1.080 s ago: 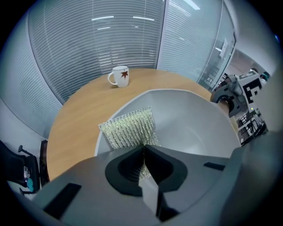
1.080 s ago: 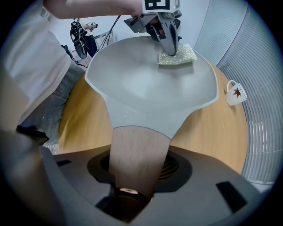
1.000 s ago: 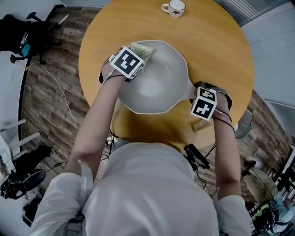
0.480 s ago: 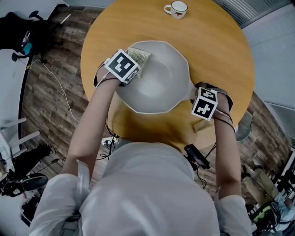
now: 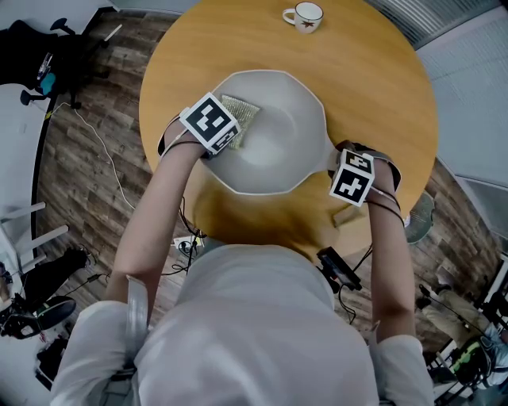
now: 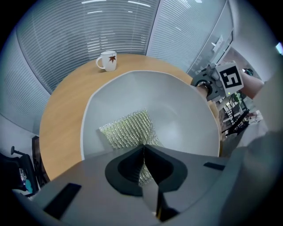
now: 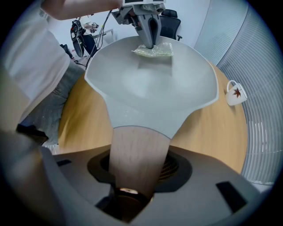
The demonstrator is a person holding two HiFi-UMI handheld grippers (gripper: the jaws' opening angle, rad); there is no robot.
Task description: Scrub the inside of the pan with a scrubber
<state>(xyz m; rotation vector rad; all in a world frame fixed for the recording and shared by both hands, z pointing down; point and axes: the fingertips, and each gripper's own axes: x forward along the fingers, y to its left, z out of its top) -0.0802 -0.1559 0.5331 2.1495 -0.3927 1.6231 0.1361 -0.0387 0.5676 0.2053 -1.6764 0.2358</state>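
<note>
A wide grey pan rests on the round wooden table. Inside its left wall lies a glittery mesh scrubber, and my left gripper is shut on the scrubber's near edge, pressing it to the pan. In the left gripper view the scrubber spreads out ahead of my left gripper over the pan. My right gripper is shut on the pan's wooden handle, which runs between its jaws in the right gripper view; the pan's bowl and the scrubber lie beyond.
A white mug with a red leaf mark stands at the table's far edge, also in sight as the mug and the mug. A chair seat sits under the table's near edge. Cables and gear lie on the wood floor at the left.
My left gripper has dragged the scrubber from the pan's far-left rim down along the left wall toward me. The right gripper and the pan have stayed put.
</note>
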